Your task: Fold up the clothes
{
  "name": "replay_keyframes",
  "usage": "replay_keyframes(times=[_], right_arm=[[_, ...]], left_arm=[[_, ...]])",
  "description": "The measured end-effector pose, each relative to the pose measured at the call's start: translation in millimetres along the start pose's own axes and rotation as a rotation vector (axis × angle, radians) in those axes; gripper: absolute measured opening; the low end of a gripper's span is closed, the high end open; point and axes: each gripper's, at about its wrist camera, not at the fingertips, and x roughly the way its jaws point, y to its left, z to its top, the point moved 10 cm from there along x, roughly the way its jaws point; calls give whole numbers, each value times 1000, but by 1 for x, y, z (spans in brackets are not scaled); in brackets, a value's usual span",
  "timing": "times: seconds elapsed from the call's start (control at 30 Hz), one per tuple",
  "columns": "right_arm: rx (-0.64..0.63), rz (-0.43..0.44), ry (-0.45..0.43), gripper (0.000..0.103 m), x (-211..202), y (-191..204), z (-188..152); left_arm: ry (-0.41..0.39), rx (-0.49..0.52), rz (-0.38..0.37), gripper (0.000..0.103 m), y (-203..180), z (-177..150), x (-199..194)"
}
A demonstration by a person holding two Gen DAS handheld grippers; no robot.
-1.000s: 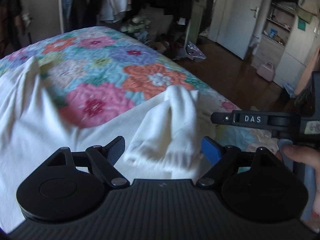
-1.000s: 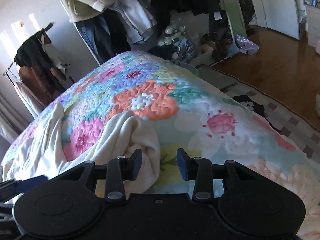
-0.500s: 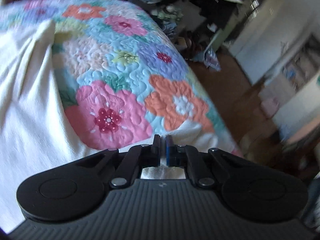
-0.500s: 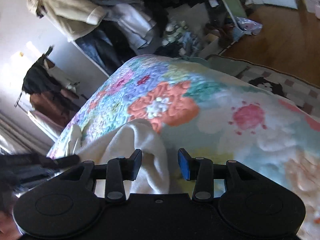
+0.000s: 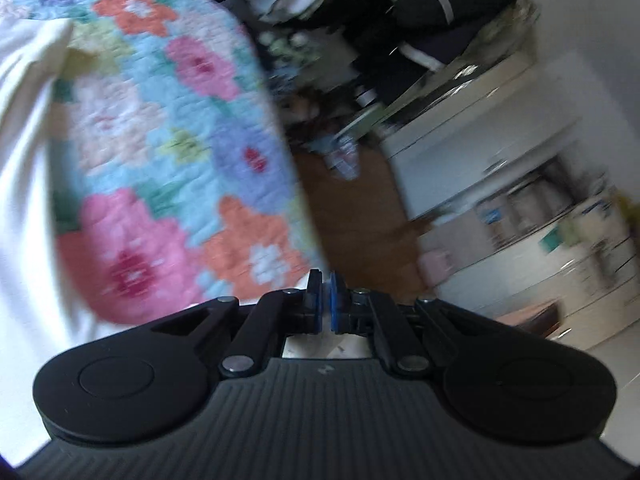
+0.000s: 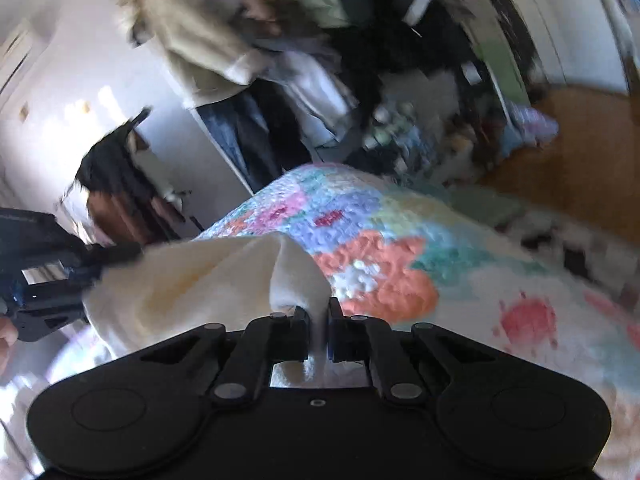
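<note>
A cream-white garment (image 5: 24, 200) lies over the left of the floral quilt (image 5: 160, 160). My left gripper (image 5: 325, 294) is shut, with a bit of white cloth showing just behind its pads. In the right wrist view that same left gripper (image 6: 114, 258) pinches the far corner of the garment (image 6: 192, 280) and holds it off the quilt (image 6: 380, 264). My right gripper (image 6: 319, 314) is closing hard on the near corner, and a fold of cloth is squeezed between its pads. The cloth hangs stretched between the two grippers.
Hanging clothes (image 6: 224, 52) crowd a rack beyond the bed's far end. Wooden floor (image 5: 360, 208) runs along the bed's right side, with white cupboards (image 5: 500, 152) past it. A patterned rug (image 6: 568, 248) lies beside the bed. A hand (image 6: 6, 336) shows at the left edge.
Both grippers closed on the garment's corners, the left first, the right in the last half second. The left one rolled and rose, lifting its corner. The cloth is now raised between them.
</note>
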Motion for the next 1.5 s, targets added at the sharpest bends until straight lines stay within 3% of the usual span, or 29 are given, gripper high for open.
replay_keyframes(times=[0.1,0.2,0.4,0.43,0.5,0.53,0.57,0.6,0.7,0.73,0.83,0.9,0.93,0.97,1.0,1.03,1.2,1.3,1.43,1.5], right_arm=[[136,-133,104,10,8,-43,-14],[134,-276,127,10,5,-74,-15],[104,-266,59,19,-9,-76,8],[107,-227,71,23,-8,-72,10],[121,-128,94,29,-10,-62,14],[118,-81,103,32,-12,-56,16],[114,-33,113,36,-14,-51,18],[87,-14,138,45,-15,-47,16],[9,-37,218,48,-15,-44,5],[2,-46,243,48,-14,-45,1],[18,-65,276,48,-10,-46,-4],[6,-78,282,50,-9,-44,-5],[-2,-90,284,51,-9,-43,-6],[-6,-99,287,52,-9,-45,-7],[1,-103,290,52,-9,-47,-8],[28,-96,286,52,-7,-48,-9],[112,22,201,52,-5,-41,4],[130,86,150,53,-6,-33,11],[122,165,122,72,-10,-14,15],[82,172,94,73,-13,-5,18]], left_arm=[[-72,-66,-31,0,-5,21,12],[-98,-122,6,0,2,34,30],[107,12,110,4,8,-3,66],[146,41,121,8,8,-13,70],[220,87,119,28,8,-34,75],[251,110,114,44,7,-43,76],[269,135,114,50,7,-52,75],[284,162,114,51,5,-60,73],[323,239,107,62,0,-81,68],[332,261,113,71,0,-87,67],[374,348,171,82,4,-106,77],[448,370,226,82,13,-117,92],[460,351,254,71,21,-118,99],[460,325,257,40,25,-116,104],[470,296,242,22,25,-113,108],[469,273,223,15,24,-108,112],[356,219,65,14,-25,-69,108],[328,200,-15,14,-60,-53,100],[346,226,-64,14,-99,-49,92],[362,237,-88,14,-117,-49,89]])
